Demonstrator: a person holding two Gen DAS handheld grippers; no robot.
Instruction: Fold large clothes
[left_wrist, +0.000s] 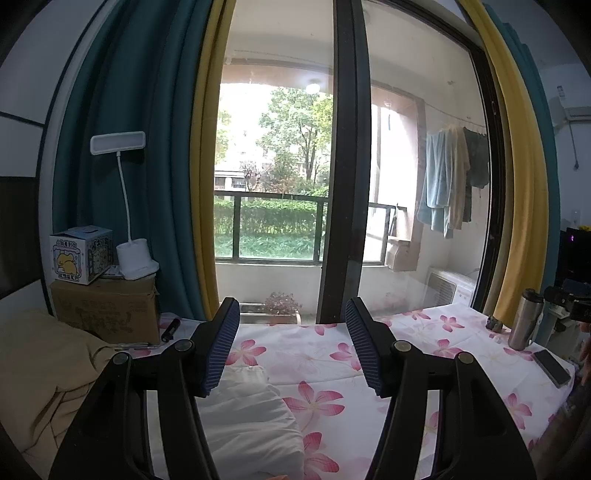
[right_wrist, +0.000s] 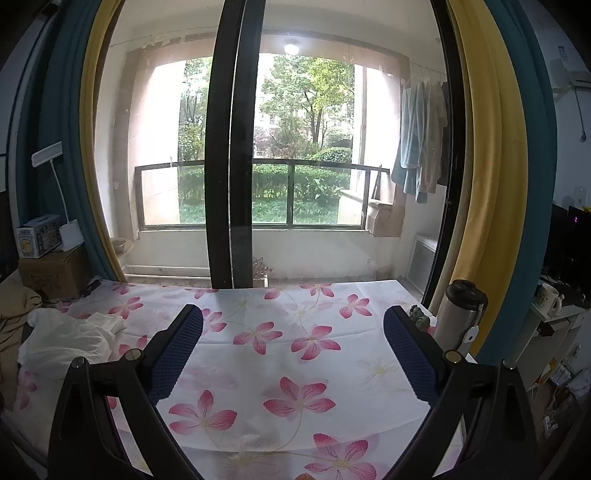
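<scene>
Left hand-held gripper (left_wrist: 293, 347) stood wide with nothing between its blue ribbed pads, above the tabletop covered by a white cloth with pink flowers (left_wrist: 332, 354). Right hand-held gripper (right_wrist: 293, 354) likewise gaped wide and empty over the same cloth. The crumpled white garment (right_wrist: 70, 339) lay at the cloth's left end, beside a tan quilt (left_wrist: 48, 369), touched by neither gripper.

the left tongs (left_wrist: 291, 347) hang open and empty above a white garment (left_wrist: 251, 417) lying crumpled on the floral sheet (left_wrist: 406, 354).
</scene>
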